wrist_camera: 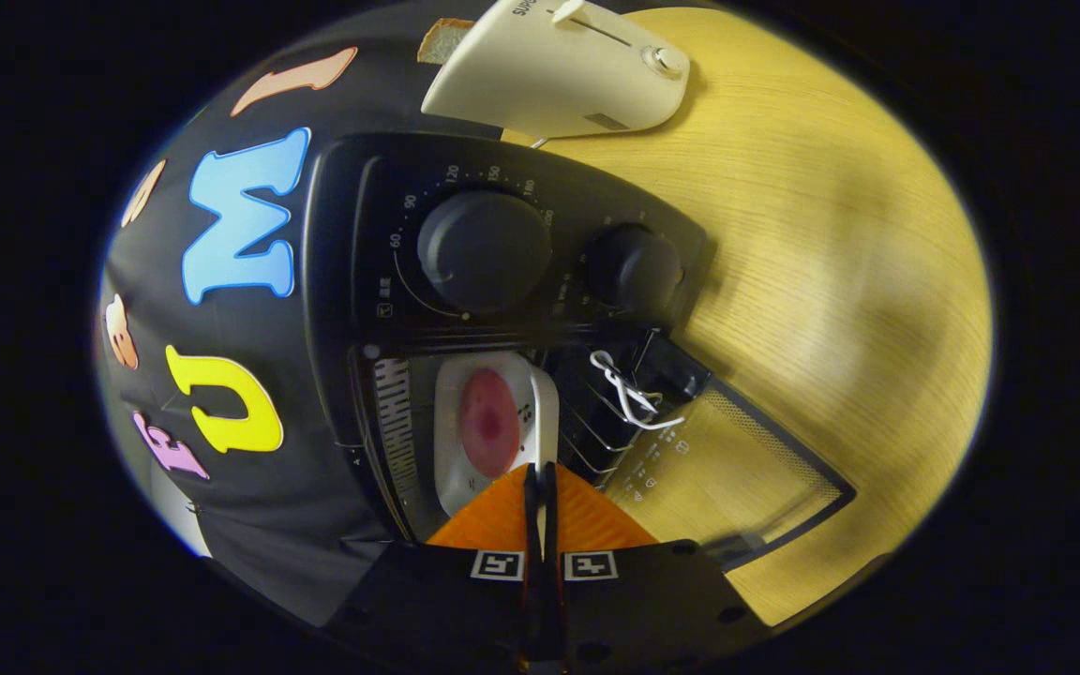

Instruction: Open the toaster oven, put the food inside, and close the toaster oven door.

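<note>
1. Gripper (540, 483) fingers pressed together, holding nothing.
2. Food (489, 422) sitting on a white tray (451, 459) inside the toaster oven (352, 309), just ahead of the fingertips.
3. Door (727, 469) hanging open, lying right of the fingers, needing a push from that side.

Hand-held gripper (540, 483), both fingers (531, 502) pressed together, no gap between them, nothing held

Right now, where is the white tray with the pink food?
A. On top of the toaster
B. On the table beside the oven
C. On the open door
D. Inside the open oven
D: the tray sits inside the oven, just beyond the closed fingers, with the door open.
</note>
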Available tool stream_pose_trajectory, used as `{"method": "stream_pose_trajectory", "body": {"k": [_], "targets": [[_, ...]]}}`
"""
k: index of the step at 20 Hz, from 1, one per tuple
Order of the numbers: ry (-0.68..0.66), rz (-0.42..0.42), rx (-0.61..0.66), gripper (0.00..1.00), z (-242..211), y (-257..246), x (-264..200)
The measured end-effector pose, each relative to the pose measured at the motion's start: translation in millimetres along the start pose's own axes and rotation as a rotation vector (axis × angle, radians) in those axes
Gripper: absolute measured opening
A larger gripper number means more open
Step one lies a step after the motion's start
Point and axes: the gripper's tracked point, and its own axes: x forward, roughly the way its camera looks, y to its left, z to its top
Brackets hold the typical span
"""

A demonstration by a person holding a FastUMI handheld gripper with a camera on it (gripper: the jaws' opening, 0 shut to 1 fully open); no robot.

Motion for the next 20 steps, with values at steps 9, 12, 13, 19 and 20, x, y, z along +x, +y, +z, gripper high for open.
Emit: {"method": "stream_pose_trajectory", "body": {"k": [9,12,13,19,20], "targets": [[-0.116,0.052,-0.011,0.03,1.0,18.3,15.7],[-0.139,0.048,-0.027,0.05,0.3,20.0,16.0],[-0.142,0.043,-0.034,0.08,0.4,18.7,15.1],[-0.083,0.096,-0.037,0.22,-20.6,30.3,3.1],[-0.067,0.096,-0.052,0.28,-28.3,30.3,-0.1]]}}
